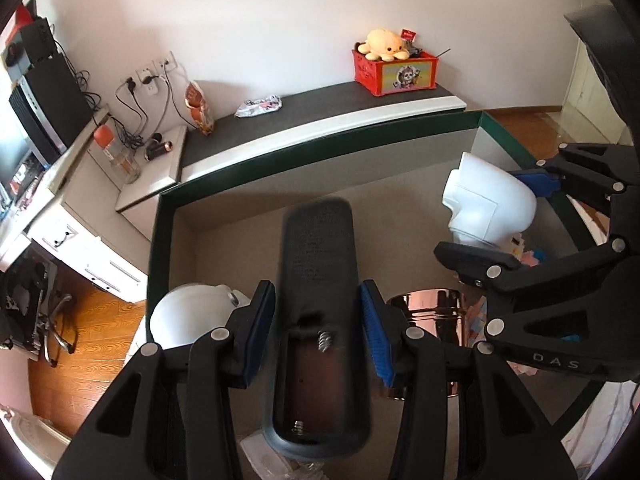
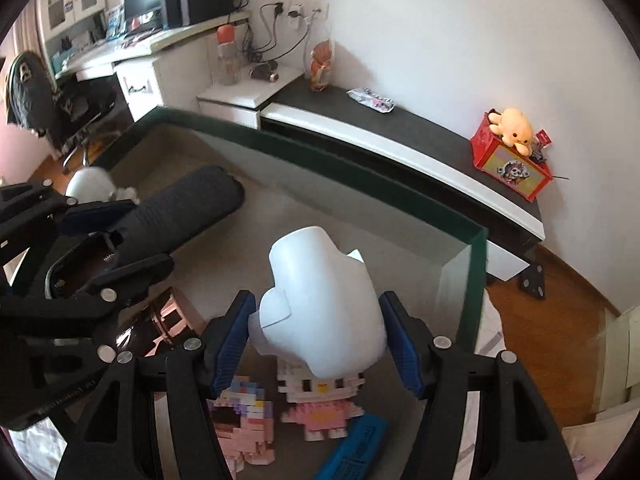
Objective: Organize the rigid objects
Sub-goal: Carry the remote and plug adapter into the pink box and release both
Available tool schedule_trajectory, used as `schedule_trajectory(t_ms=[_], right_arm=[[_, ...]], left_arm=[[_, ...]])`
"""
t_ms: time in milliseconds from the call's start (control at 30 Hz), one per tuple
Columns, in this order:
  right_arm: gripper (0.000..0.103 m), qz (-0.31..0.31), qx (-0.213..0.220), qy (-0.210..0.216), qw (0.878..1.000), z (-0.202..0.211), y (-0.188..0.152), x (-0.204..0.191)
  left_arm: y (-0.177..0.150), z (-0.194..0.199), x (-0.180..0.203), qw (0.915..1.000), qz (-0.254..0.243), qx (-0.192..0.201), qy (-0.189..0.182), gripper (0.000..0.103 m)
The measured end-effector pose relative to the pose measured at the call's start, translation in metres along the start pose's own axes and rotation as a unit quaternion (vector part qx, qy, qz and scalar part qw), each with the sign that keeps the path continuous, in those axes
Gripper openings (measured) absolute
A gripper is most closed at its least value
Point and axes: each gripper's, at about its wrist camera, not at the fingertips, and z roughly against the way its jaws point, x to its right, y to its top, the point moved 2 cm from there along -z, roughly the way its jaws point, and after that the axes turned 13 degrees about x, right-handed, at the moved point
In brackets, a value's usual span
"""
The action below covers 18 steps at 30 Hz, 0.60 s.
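Note:
My left gripper (image 1: 318,332) is shut on a black remote control (image 1: 320,280), back side up with its battery bay open, held above a green-rimmed box (image 1: 320,142). My right gripper (image 2: 320,340) is shut on a white plastic figure (image 2: 320,308), held over the same box (image 2: 360,184). The right gripper (image 1: 516,224) with the white figure (image 1: 488,204) shows at the right of the left wrist view. The left gripper with the remote (image 2: 180,208) shows at the left of the right wrist view.
In the box lie a white round object (image 1: 188,312), a shiny copper cup (image 1: 432,316), two pink block figures (image 2: 320,408) and a blue flat item (image 2: 352,452). Behind stands a black-topped bench (image 1: 320,108) with a red toy crate (image 1: 394,70).

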Motion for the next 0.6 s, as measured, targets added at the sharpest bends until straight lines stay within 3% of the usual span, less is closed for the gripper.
schedule_trajectory(t_ms=[233, 300, 467, 500, 600], right_arm=[[0.065, 0.008, -0.009, -0.003, 1.000, 0.001, 0.000, -0.003], [0.065, 0.007, -0.010, -0.002, 1.000, 0.002, -0.001, -0.003], [0.066, 0.004, -0.012, 0.001, 1.000, 0.008, -0.005, -0.006], [0.066, 0.003, -0.010, 0.004, 1.000, 0.011, -0.006, -0.007], [0.066, 0.002, 0.006, -0.006, 1.000, 0.022, -0.009, -0.009]], left_arm=[[-0.003, 0.010, 0.001, 0.9999, -0.004, 0.008, 0.005, 0.051], [-0.003, 0.017, 0.001, 0.9997, -0.004, 0.020, 0.013, 0.061], [-0.007, 0.034, -0.001, 0.9994, 0.006, 0.033, 0.002, 0.075], [-0.008, 0.039, -0.002, 0.9992, 0.006, 0.037, 0.010, 0.082], [-0.008, 0.053, -0.006, 0.9985, 0.013, 0.049, 0.021, 0.088]])
